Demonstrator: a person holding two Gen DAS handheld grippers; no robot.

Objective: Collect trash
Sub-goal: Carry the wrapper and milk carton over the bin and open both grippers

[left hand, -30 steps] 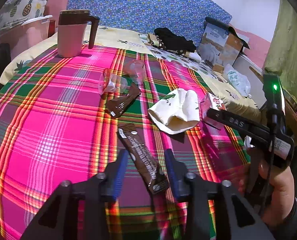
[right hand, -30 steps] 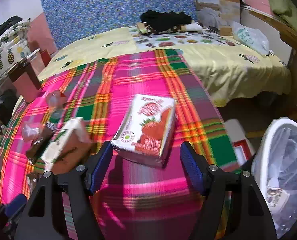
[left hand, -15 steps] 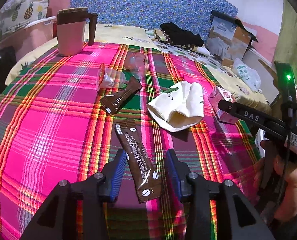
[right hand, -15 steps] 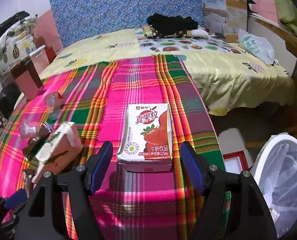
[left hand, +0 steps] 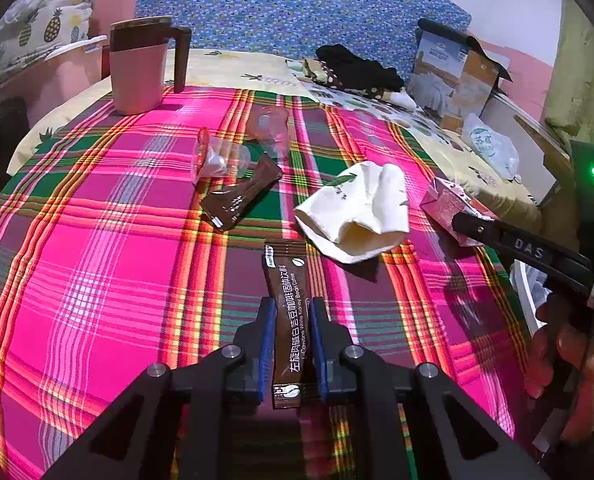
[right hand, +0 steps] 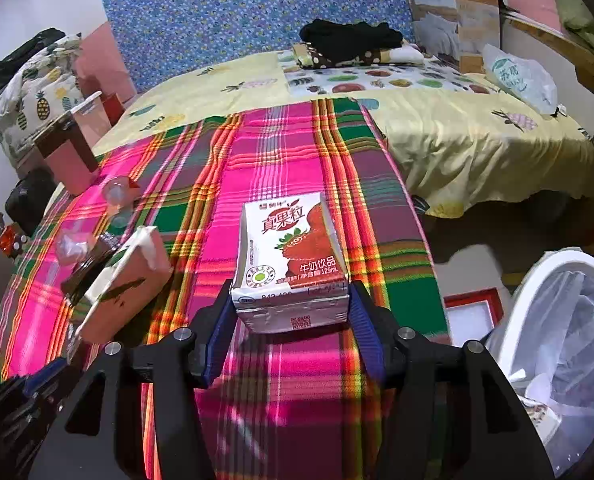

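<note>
My left gripper (left hand: 291,312) is shut on a long brown coffee sachet (left hand: 287,300) that lies on the pink plaid tablecloth (left hand: 97,264). My right gripper (right hand: 291,300) is shut on a strawberry milk carton (right hand: 289,256) lying flat on the cloth; the carton also shows in the left wrist view (left hand: 449,204). A second brown sachet (left hand: 239,200), two clear plastic cups (left hand: 217,158) and a crumpled white paper cup (left hand: 357,208) lie further out. A white bin with a clear liner (right hand: 569,344) stands at the lower right off the table.
A pink mug with a brown lid and handle (left hand: 139,66) stands at the far left of the table. Behind is a bed with yellow sheets (right hand: 457,128), dark clothes (right hand: 349,40), a cardboard box (left hand: 453,72) and a plastic bag (right hand: 517,76).
Both grippers have moved forward and closed: the left one onto the brown sachet, the right one onto the milk carton. The carton now lies straight between the right fingers.
</note>
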